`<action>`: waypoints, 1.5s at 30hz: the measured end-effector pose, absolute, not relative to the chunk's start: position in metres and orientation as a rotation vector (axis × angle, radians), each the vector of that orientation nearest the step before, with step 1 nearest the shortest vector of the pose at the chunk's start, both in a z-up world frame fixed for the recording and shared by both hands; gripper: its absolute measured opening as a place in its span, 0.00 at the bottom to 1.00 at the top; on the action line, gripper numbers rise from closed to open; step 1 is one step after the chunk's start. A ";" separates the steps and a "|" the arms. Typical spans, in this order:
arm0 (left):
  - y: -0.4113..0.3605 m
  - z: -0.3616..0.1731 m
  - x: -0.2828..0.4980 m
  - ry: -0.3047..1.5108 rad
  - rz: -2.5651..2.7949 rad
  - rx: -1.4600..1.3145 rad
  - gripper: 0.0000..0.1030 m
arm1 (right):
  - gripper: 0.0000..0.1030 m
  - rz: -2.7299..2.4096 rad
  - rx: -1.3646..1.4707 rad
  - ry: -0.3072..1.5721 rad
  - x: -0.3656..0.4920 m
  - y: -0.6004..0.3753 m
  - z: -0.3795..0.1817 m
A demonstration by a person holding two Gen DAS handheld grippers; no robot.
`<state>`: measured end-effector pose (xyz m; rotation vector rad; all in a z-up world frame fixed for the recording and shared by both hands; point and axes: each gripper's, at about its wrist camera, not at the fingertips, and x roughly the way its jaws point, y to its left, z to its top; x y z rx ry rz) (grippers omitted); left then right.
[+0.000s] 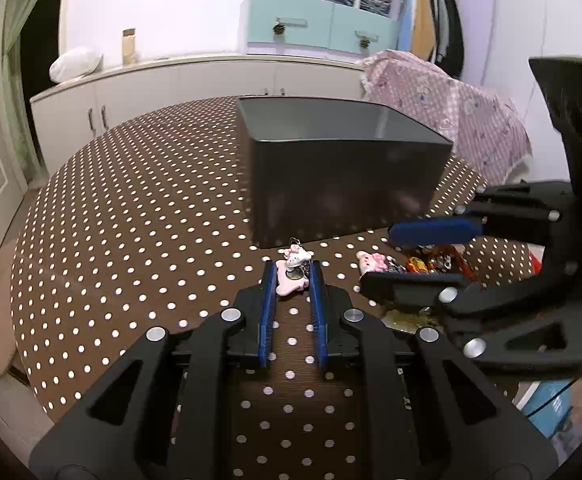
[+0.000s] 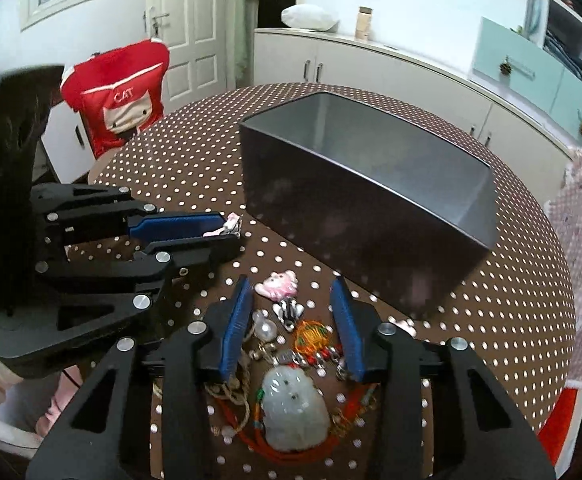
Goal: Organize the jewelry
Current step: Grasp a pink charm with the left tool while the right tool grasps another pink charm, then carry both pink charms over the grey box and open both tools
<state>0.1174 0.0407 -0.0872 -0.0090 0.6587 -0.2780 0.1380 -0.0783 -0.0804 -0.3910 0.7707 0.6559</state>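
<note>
Nearest in the right wrist view, a pale jade-like pendant (image 2: 294,412) lies on the polka-dot bench (image 2: 187,160), ringed by an orange-red cord (image 2: 251,442) and a twist of tan rope (image 2: 233,396). Just beyond it sit a clear bulb-shaped charm (image 2: 266,329), an orange knotted charm (image 2: 311,333), a row of small beads (image 2: 315,358) and a black-and-white striped charm (image 2: 288,312). The right gripper (image 2: 293,300) stands over this heap with its blue pads (image 2: 238,320) apart on either side of the pieces, pressing on none of them; it holds nothing. A pink cat-shaped charm (image 2: 278,285) lies just ahead of its fingertips.

To the left, the left gripper (image 1: 293,274) rests low on the bench, its jaws drawn in nearly closed on a white-and-pink kitty charm (image 1: 297,260), which sits at the fingertips with a flat pink piece (image 1: 287,285) and a small metal ring beneath it. The pads touch the charm on both sides.

Farther back, a dark grey open box (image 2: 371,184) stands on the bench just beyond both grippers; as far as its inside shows, there is only bare metal. The jewelry pile lies in front of its near wall, outside it.

Behind the bench are a white cabinet (image 2: 371,60) and a red chair cover (image 2: 119,96).
</note>
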 end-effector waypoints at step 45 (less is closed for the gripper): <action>0.047 -0.036 0.117 0.508 -0.264 -0.047 0.16 | 0.20 0.590 -0.229 0.630 0.127 -0.125 -0.024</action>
